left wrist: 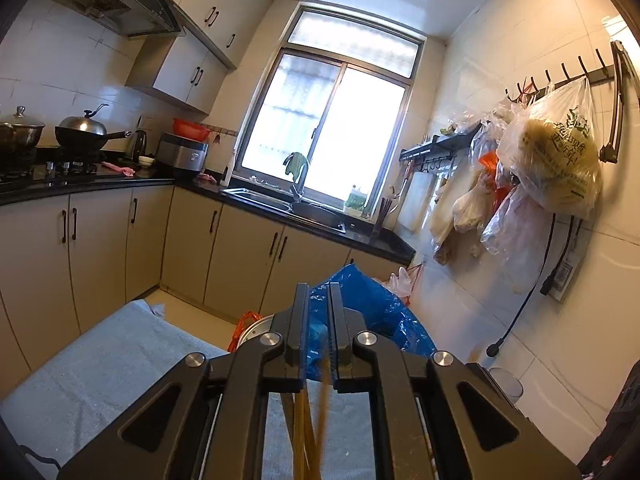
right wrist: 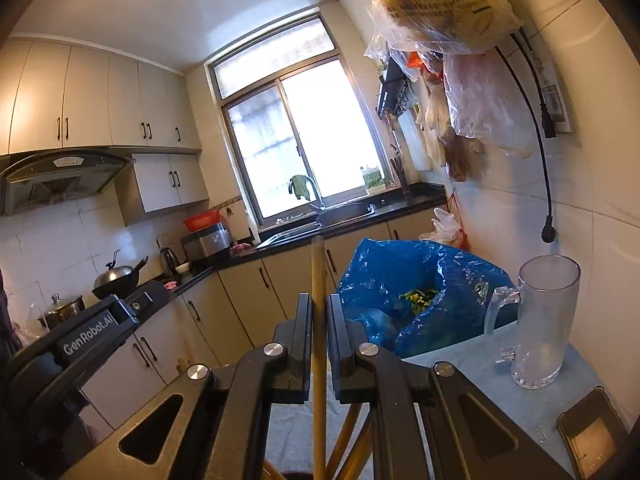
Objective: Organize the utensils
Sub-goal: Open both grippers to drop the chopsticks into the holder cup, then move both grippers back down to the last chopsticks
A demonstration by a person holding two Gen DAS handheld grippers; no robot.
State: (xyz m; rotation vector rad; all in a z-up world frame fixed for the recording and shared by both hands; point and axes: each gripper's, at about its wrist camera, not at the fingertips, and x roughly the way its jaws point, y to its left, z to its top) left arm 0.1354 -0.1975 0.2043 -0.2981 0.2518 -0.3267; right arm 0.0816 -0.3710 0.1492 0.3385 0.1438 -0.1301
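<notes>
My right gripper point(right wrist: 319, 312) is shut on a wooden chopstick point(right wrist: 318, 264) that stands upright between its fingers and sticks out above them. More wooden chopsticks point(right wrist: 344, 440) fan out below it. My left gripper point(left wrist: 319, 312) is held above the blue-cloth table point(left wrist: 100, 368); its jaws are nearly closed around several wooden chopsticks point(left wrist: 310, 420) that hang below them. A clear glass mug point(right wrist: 540, 320) stands upright on the table at the right. The left gripper body point(right wrist: 92, 336) shows at the left of the right wrist view.
A blue plastic bag point(right wrist: 400, 280) with green scraps sits beyond the table. A dark tray point(right wrist: 592, 436) lies at the table's near right corner. Plastic bags point(left wrist: 552, 160) hang on the right wall. Counter, sink point(left wrist: 272, 196) and stove are at the far side.
</notes>
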